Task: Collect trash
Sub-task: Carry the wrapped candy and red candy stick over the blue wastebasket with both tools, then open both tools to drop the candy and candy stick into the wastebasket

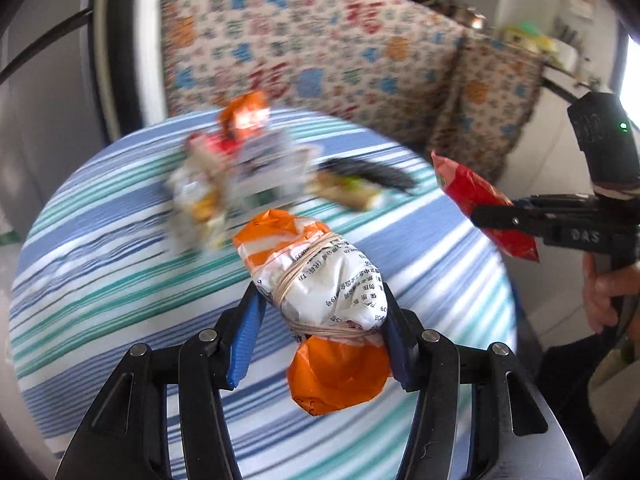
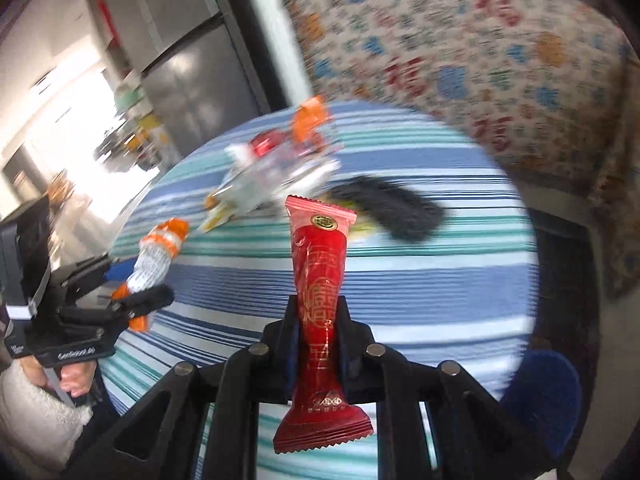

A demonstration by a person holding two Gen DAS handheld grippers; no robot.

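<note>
Gripping wrappers, both claws down-tilted

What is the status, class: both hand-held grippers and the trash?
Left hand-held gripper shut on orange-and-white wrapper. Right hand-held gripper shut on red wrapper. More wrappers on striped table.

A striped tablecloth lies before a floral-covered sofa and grey refrigerator.

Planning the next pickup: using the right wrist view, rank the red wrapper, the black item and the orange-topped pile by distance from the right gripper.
1. Red wrapper: clamped in the right gripper.
2. Black item: mid-table, just right of the wrapper's tip.
3. Orange-topped pile: far edge, toward the left.
</note>
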